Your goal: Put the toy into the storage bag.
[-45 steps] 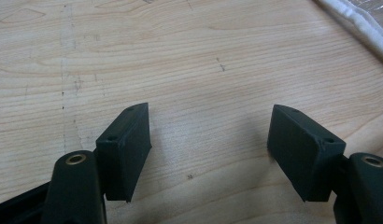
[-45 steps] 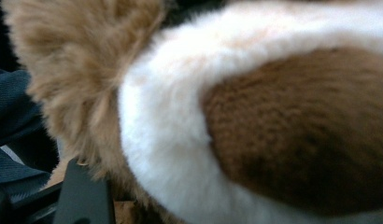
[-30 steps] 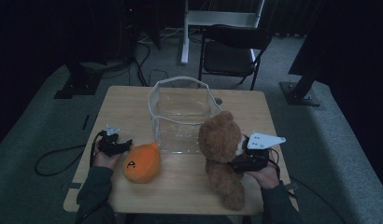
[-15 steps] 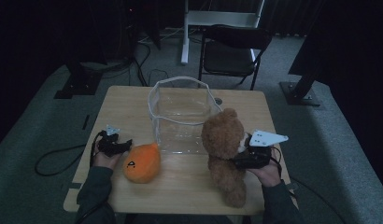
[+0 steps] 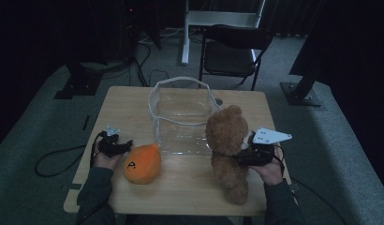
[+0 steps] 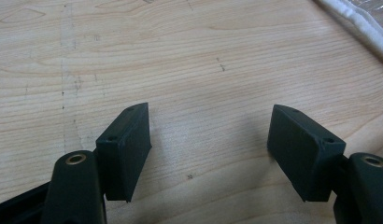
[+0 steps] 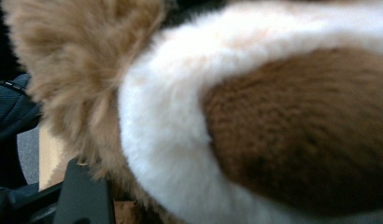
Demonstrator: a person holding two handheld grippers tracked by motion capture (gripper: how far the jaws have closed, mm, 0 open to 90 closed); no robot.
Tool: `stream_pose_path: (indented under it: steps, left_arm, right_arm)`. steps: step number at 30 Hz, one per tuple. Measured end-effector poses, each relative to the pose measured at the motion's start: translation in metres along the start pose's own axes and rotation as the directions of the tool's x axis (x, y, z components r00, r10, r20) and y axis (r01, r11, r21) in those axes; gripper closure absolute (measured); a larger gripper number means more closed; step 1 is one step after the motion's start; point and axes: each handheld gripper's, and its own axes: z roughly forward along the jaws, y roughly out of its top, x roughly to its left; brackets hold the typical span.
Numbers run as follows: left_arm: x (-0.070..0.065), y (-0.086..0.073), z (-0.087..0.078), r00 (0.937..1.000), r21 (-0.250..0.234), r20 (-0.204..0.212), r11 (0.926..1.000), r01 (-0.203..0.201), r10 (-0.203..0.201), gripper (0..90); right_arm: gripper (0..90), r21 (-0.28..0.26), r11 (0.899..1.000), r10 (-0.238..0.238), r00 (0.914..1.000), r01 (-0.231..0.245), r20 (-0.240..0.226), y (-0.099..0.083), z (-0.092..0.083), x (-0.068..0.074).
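Little has changed since the earlier frames: the teddy bear (image 5: 229, 150) has been shifted slightly toward the right gripper (image 5: 248, 155), while the left gripper (image 5: 116, 146) has been kept in place.

Nearest, at the table's front edge, the person's two sleeves are seen coming in from below. The bear's legs are stretched toward that front edge, and its body is held upright on the wooden table (image 5: 190, 187), right of centre. The right gripper is pressed into the bear's side from the right, with its grey three-cornered plate above it; in the right gripper view, brown and white fur (image 7: 255, 116) is seen packed close against the camera, with one black jaw at the lower left against the plush. The bear is taken to be clamped between the jaws.

On the left, an orange plush toy (image 5: 142, 162) is lain on the table just beside the left gripper. In the left gripper view, the two black jaws are held wide apart over bare wood (image 6: 194, 70), with nothing between them.

Farther back, a clear plastic bin (image 5: 180, 115) with a white rim is stood at the table's middle, just behind the bear's head. Beyond the table, a dark chair (image 5: 232, 51) is seen on the grey floor.
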Motion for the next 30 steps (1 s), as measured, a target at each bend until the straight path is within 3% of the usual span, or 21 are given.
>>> stream_pose_path:
  steps: [30]
  left_arm:
    - [0.000, 0.000, 0.000, 1.0000, 0.000, -0.001, 1.0000, -0.003, 0.003, 30.6]
  right_arm:
    - [33.1, -0.030, 1.000, -0.004, 0.9982, 0.006, 0.060, 0.012, -0.006, -0.015]
